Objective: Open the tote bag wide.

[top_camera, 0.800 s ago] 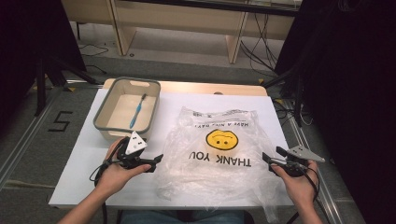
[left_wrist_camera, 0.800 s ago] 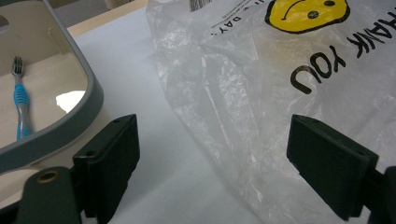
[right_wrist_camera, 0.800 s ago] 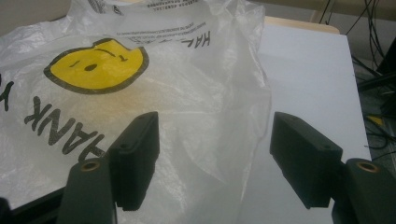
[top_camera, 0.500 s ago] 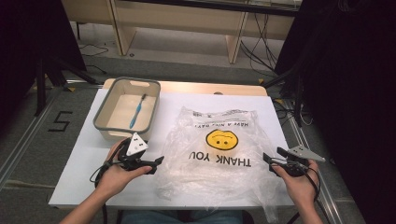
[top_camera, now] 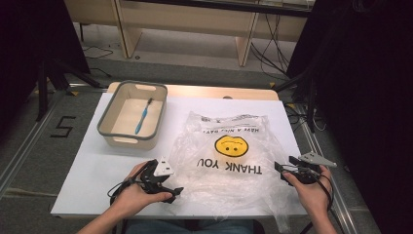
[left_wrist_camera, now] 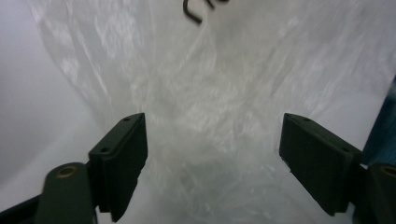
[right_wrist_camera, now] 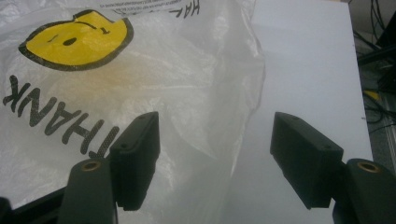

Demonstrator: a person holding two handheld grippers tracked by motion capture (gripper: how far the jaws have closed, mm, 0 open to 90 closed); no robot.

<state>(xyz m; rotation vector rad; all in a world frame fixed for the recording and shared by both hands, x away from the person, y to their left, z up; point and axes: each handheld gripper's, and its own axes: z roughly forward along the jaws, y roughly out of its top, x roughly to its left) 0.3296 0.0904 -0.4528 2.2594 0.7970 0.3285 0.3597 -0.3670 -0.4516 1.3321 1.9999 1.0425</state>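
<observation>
A clear plastic bag with a yellow smiley and "THANK YOU" print lies flat on the white table. My left gripper sits at the bag's near left corner, jaws wide apart. Crinkled bag film lies between and beyond them, not pinched. My right gripper is at the bag's right edge, open. Its left jaw is over the bag and its right jaw over bare table. A blue toothbrush lies in a grey bin at the far left.
The table ends close to both hands at the near edge. Beyond the far edge stand wooden furniture legs and floor cables. A "5" mark is on the floor at left. Dark drapes stand at the right.
My left gripper has shifted slightly right and nearer, closer to the bag's corner. The right gripper and the bag are where they were.
</observation>
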